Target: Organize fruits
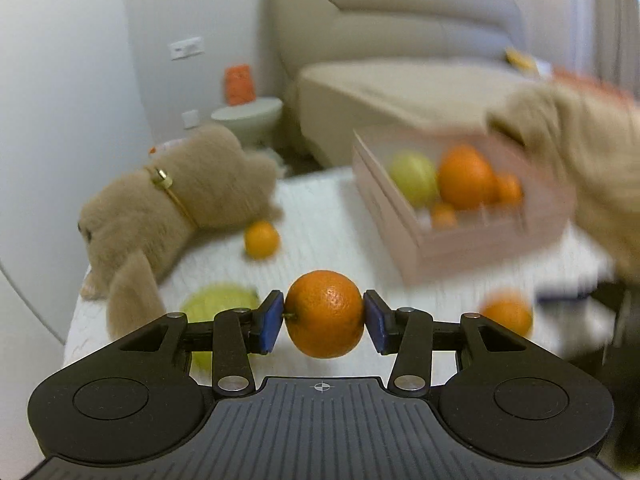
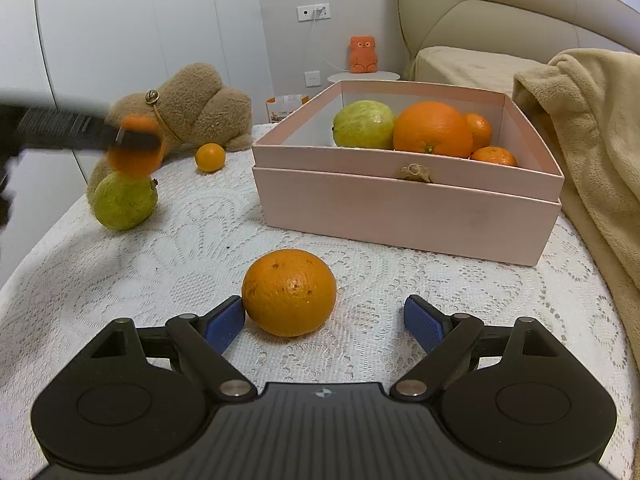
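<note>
My left gripper (image 1: 324, 316) is shut on a small orange (image 1: 325, 314) and holds it above the lace-covered table; in the right wrist view it shows blurred at the left with the orange (image 2: 134, 152). My right gripper (image 2: 324, 320) is open, its jaws either side of a larger orange (image 2: 289, 292) that rests on the cloth, the left pad (image 2: 224, 322) touching it. A pink box (image 2: 408, 200) holds a green fruit (image 2: 364, 125), a big orange (image 2: 433, 129) and small oranges. A green fruit (image 2: 125, 202) and a small orange (image 2: 210, 157) lie loose at the left.
A brown plush toy (image 2: 188, 100) lies at the table's back left, beside the loose fruit. A beige blanket (image 2: 588, 128) drapes along the right edge next to the box. A sofa (image 2: 500, 12) stands behind. The table (image 2: 140, 264) has a white lace cloth.
</note>
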Available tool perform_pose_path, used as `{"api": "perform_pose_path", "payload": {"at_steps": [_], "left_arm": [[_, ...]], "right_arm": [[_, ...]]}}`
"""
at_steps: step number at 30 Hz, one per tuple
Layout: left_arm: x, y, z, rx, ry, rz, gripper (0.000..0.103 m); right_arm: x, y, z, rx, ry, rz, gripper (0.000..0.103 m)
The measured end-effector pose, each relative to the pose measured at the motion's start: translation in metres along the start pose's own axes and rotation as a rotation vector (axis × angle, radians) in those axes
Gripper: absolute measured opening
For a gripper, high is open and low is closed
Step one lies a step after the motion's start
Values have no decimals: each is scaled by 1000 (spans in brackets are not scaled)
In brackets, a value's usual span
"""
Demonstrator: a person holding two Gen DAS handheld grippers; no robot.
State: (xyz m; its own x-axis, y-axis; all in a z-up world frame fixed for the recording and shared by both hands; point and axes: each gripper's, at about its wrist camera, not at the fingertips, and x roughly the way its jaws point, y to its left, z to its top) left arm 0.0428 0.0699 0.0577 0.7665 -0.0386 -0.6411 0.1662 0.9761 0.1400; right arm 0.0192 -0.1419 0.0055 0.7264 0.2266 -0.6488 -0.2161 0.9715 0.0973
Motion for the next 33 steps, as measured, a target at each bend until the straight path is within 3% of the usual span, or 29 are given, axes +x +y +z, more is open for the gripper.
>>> {"api": "perform_pose_path", "payload": {"at_steps": [3,13,19,24,30,33], "left_arm": [[4,-13,-18,38,37,17,49],[10,0,-32,-103,31,-54,57],[7,14,-31,-240,16,-148,60],[-4,8,-27,-237,-13,-221,60],[-3,-10,-28,-138,-22,-131,60],[1,-8,-29,-143,-17,-93,59]], "right_arm": [[1,1,0,-2,1,-2,87],[0,1,0,-2,2,-2,88],[1,2,0,-2,2,-3,88],[1,2,0,-2,2,-3,88],[1,2,0,-2,2,-4,88],[1,2,0,-2,2,-4,88]]}}
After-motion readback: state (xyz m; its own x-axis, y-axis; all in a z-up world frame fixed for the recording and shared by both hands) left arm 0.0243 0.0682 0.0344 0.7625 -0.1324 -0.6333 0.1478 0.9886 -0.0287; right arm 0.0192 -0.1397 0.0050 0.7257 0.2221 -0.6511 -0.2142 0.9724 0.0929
